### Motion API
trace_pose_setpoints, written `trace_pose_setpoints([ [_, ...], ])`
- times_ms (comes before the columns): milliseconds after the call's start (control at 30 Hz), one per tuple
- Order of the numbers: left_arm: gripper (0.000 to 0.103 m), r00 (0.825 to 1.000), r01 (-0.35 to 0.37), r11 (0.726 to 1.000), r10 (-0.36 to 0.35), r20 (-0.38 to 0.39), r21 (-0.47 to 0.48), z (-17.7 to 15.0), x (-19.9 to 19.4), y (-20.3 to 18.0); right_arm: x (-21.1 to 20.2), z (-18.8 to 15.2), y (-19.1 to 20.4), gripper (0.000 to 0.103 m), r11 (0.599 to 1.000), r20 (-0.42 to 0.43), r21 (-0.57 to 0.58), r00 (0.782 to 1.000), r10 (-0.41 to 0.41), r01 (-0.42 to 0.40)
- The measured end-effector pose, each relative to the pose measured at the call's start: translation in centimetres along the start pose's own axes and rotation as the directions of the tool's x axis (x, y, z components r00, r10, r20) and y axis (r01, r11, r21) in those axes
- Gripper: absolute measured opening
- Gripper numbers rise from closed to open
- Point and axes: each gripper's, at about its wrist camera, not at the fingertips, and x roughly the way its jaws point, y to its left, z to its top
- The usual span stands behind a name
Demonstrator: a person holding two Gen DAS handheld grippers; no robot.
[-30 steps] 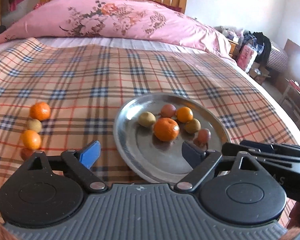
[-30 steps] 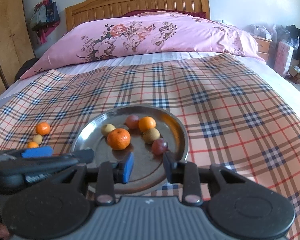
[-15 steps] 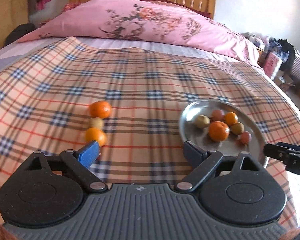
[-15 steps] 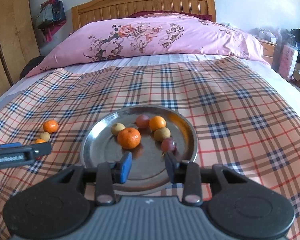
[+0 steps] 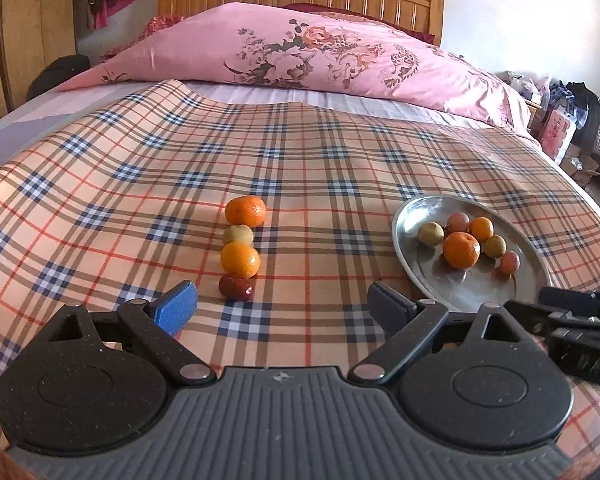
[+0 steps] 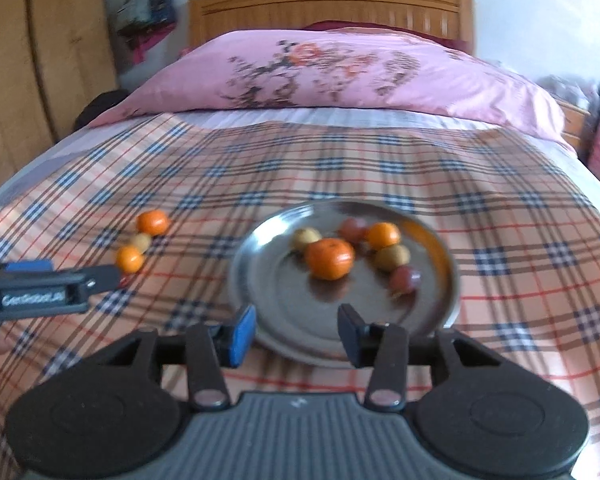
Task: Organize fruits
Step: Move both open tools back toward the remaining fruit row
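4 fruits [image 5: 240, 254] are lined up on the plaid cloth [image 5: 320, 152]; 6 fruits [image 5: 466, 242] are held in the steel plate [image 5: 410, 216] to their right. The left gripper [image 5: 282, 306] is spread wide, empty, just short of the row's dark red fruit [image 5: 236, 287]. The right gripper [image 6: 296, 332] is spread, empty, at the plate's near rim.

Bare plaid cloth [image 5: 300, 168] lay open toward twelve o'clock; fruit row [image 5: 242, 252] at eleven, metal plate [image 5: 412, 272] at two blocked.
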Motion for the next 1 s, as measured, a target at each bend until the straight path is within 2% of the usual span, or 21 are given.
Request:
trace_pose_setpoints([
  [133, 0.103, 1.000, -0.020, 1.000, 0.020, 0.006, -0.007, -0.4, -0.4, 1.0, 0.1, -0.6, 2.7, 0.051, 0.999, -0.002, -0.050, 1.000, 0.021, -0.021],
  [267, 0.103, 0.999, -0.046, 0.999, 0.046, 0.004, -0.022, -0.7, -0.8, 2.1, 0.0, -1.1, 4.9, 0.061, 0.995, 0.003, -0.089, 0.999, 0.052, -0.052],
  [467, 0.103, 0.997, -0.074, 0.996, 0.073, -0.009, -0.046, -1.1, -0.9, 3.4, 0.3, -1.5, 7.4, 0.063, 0.985, -0.004, -0.145, 0.996, 0.091, -0.091],
  [767, 0.103, 0.996, -0.091, 0.994, 0.091, -0.004, -0.058, -0.7, -0.6, 4.0, 0.4, -0.4, 7.2, 0.063, 0.986, 0.001, -0.135, 0.995, 0.102, -0.101],
  [1000, 0.103, 0.995, -0.098, 0.994, 0.099, 0.004, -0.055, -0.2, -0.5, 4.5, 0.1, 1.8, 6.3, 0.063, 0.985, 0.015, -0.124, 0.993, 0.121, -0.118],
])
